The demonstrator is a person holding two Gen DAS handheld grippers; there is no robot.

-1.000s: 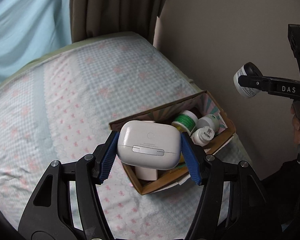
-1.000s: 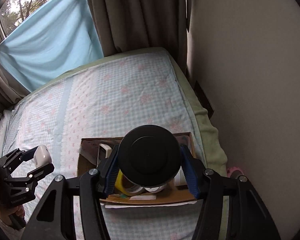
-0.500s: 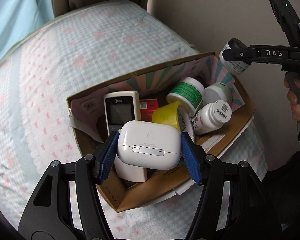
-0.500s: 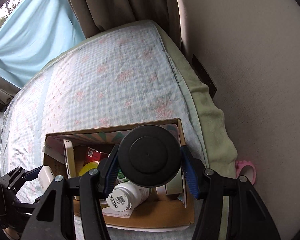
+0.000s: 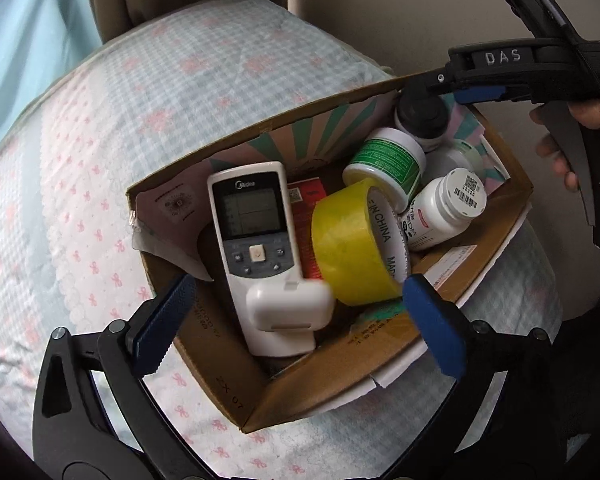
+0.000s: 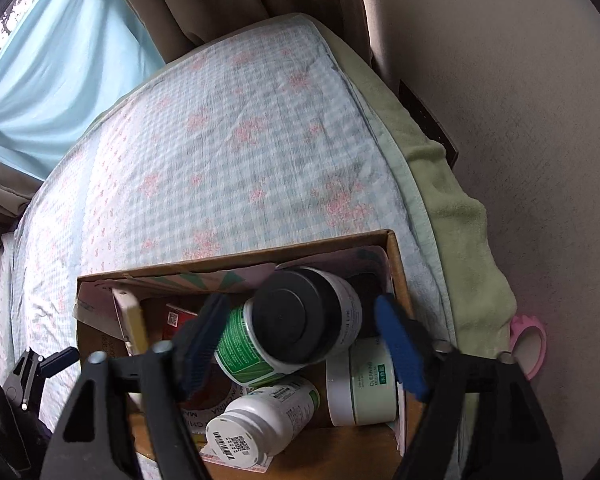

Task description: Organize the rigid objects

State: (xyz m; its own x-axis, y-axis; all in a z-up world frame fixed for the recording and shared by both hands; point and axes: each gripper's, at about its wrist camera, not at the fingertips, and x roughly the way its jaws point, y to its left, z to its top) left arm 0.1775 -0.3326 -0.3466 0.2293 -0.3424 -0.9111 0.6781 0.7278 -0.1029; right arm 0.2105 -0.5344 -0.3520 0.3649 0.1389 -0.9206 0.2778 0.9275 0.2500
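Observation:
A cardboard box (image 5: 316, 384) sits on the bed near the wall. My left gripper (image 5: 296, 312) is open above its near side. The white earbuds case (image 5: 290, 307) lies loose on the white remote (image 5: 256, 240) inside the box. My right gripper (image 6: 306, 344) is open over the box's far right corner (image 6: 392, 240). The black-lidded jar (image 6: 300, 316) sits between its fingers, free, resting on the green-labelled jar (image 6: 240, 348). In the left wrist view the black-lidded jar (image 5: 422, 118) is in the box's far corner, below the right gripper.
The box also holds a yellow tape roll (image 5: 352, 244), a white barcoded bottle (image 5: 446, 208), a red packet (image 5: 306, 208) and a pale green jar (image 6: 366, 380). The wall (image 6: 520, 120) runs along the right. A pink object (image 6: 530, 344) lies on the floor.
Both grippers came down over the box and opened. The earbuds case dropped onto the remote; the black-lidded jar dropped into the far corner.

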